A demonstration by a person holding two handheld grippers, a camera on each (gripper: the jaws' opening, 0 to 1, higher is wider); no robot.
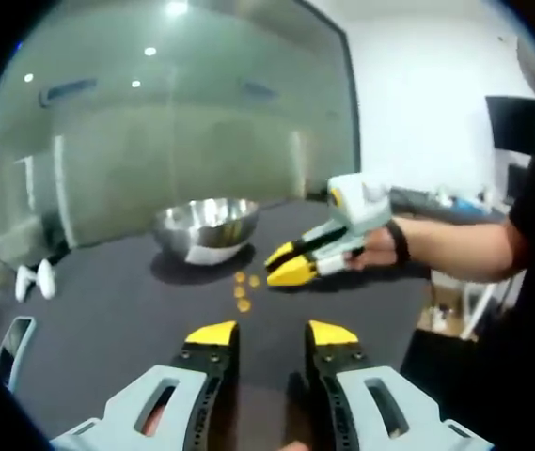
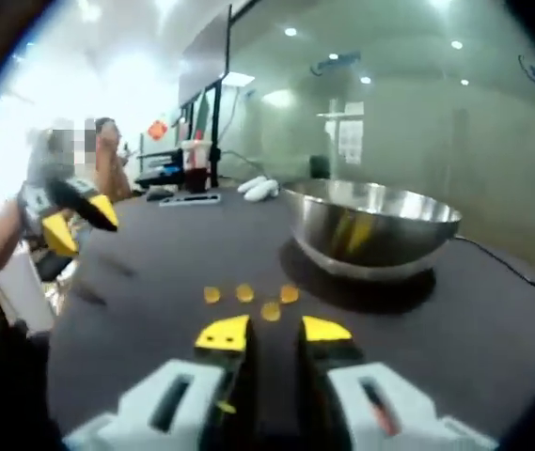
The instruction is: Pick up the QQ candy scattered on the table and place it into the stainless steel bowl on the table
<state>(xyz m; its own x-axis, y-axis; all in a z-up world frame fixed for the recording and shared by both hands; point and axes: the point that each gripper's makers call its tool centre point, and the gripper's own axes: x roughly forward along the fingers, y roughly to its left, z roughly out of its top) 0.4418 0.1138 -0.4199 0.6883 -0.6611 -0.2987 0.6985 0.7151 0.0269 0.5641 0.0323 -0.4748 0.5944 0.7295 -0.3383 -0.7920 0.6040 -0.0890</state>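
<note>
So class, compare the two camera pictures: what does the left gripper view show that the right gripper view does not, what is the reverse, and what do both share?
Left gripper view alone: a hand holding the right gripper above the table, and a phone near the table edge.

Right gripper view alone: bottles on a far desk, and a cable behind the bowl.

Both: the steel bowl, yellow candies on the dark table, two white objects, and the glass wall.

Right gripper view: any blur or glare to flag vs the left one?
Right gripper view: the left gripper at the left edge is motion-smeared, the window behind it blown out white; the stainless steel bowl shows soft reflections and a dark shadow beneath. Left gripper view: softer overall, the candies are small orange blobs, ceiling lights mirror in the glass wall, and fisheye bends that wall's frame.
</note>
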